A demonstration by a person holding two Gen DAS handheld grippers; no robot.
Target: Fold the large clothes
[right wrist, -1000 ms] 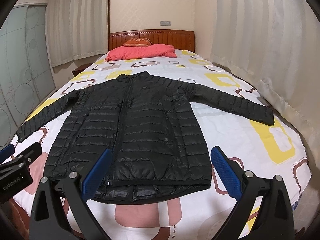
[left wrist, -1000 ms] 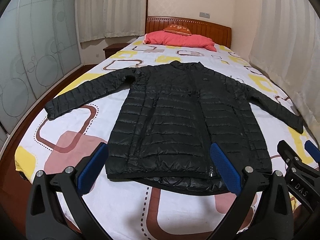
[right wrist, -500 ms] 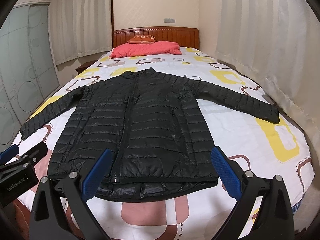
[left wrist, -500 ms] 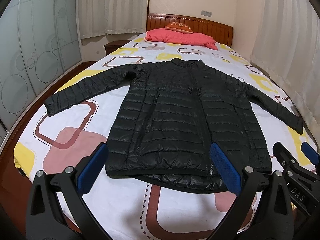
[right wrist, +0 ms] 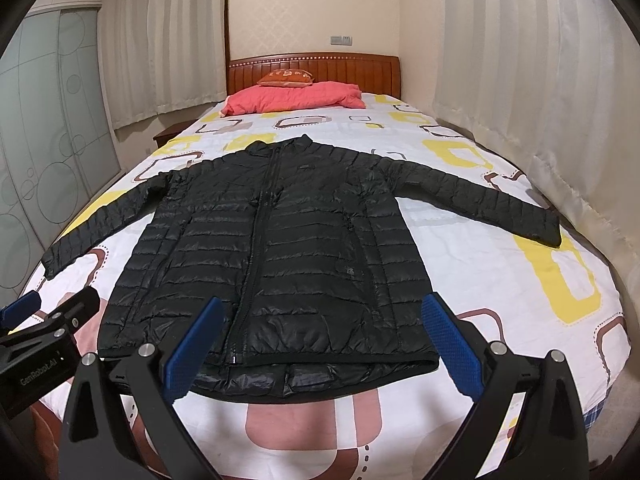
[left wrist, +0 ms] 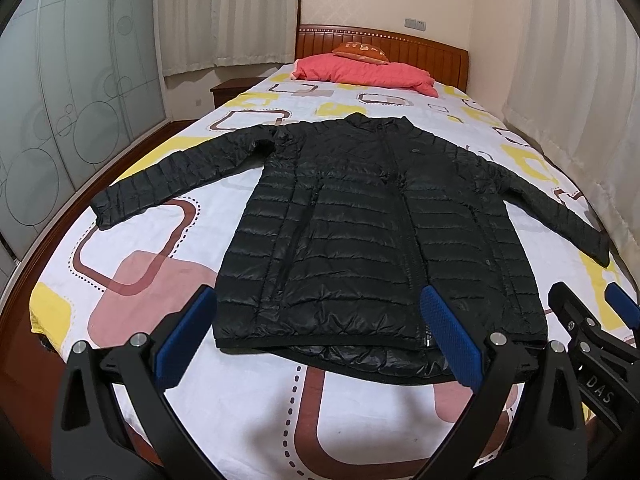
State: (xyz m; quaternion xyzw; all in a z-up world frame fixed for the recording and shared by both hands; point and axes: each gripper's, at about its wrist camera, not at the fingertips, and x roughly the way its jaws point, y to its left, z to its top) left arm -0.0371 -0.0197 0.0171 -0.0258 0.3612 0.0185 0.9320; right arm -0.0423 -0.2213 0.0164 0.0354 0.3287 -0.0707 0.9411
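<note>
A black quilted puffer jacket [left wrist: 372, 232] [right wrist: 272, 248] lies flat and zipped on the bed, front up, collar toward the headboard, both sleeves spread out sideways. My left gripper [left wrist: 320, 332] hovers open above the foot of the bed, just short of the jacket's hem, holding nothing. My right gripper [right wrist: 324, 340] is open too, over the hem's middle and right part, empty. Each gripper shows at the edge of the other's view.
The bed [left wrist: 168, 264] has a white sheet with yellow and brown squares. A pink pillow [left wrist: 360, 72] and an orange cushion [left wrist: 360, 50] lie at the wooden headboard [right wrist: 312, 72]. Curtains hang on the right, glass wardrobe doors [left wrist: 60, 120] on the left.
Both grippers have pulled back and risen slightly, so the jacket sits a bit lower and farther in the views. The jacket itself has not moved. Both stay open.
</note>
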